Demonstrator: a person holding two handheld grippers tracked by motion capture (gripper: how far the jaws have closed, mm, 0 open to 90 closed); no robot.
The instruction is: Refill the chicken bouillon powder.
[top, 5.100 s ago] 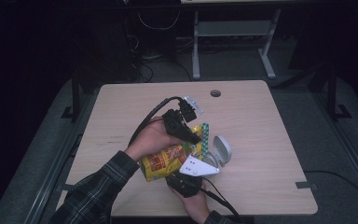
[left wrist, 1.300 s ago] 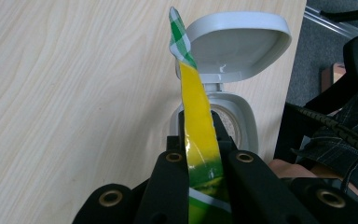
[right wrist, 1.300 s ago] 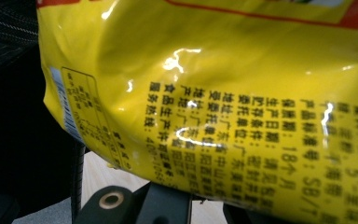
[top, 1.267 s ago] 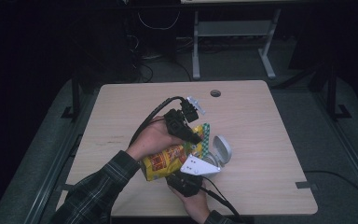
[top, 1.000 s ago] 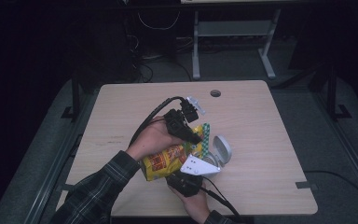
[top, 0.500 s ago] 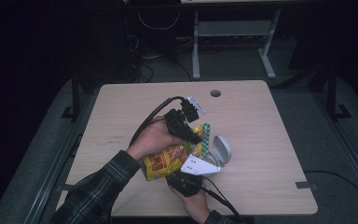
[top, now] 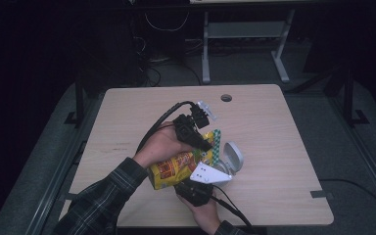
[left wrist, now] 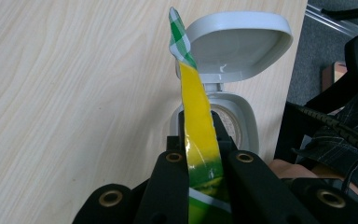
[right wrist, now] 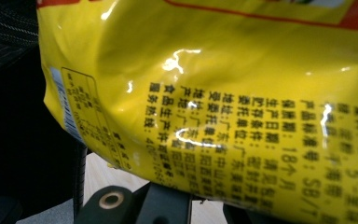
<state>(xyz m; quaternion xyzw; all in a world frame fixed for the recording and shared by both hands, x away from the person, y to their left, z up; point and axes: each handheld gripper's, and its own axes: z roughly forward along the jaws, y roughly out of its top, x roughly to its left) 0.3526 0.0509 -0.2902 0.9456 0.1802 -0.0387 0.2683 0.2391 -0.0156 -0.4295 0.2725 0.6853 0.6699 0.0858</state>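
A yellow snack bag (top: 174, 170) is held up over the table's front middle between both grippers. My left gripper (top: 201, 143) is shut on the bag's flat top seal (left wrist: 196, 116), whose green-checked tip sticks up past the jaws. Under the bag's lower end is my right gripper (top: 196, 190), with its grey plate (top: 208, 174) on top. In the right gripper view the bag's printed back (right wrist: 223, 93) hangs right over the jaws and covers their tips; they stand close together at the bag's edge.
A small grey round container (left wrist: 235, 126) with its hinged lid (left wrist: 237, 46) flipped open sits on the wooden table (top: 274, 127) just right of the bag. A cable hole (top: 226, 98) lies near the far edge. Black cables trail from both grippers.
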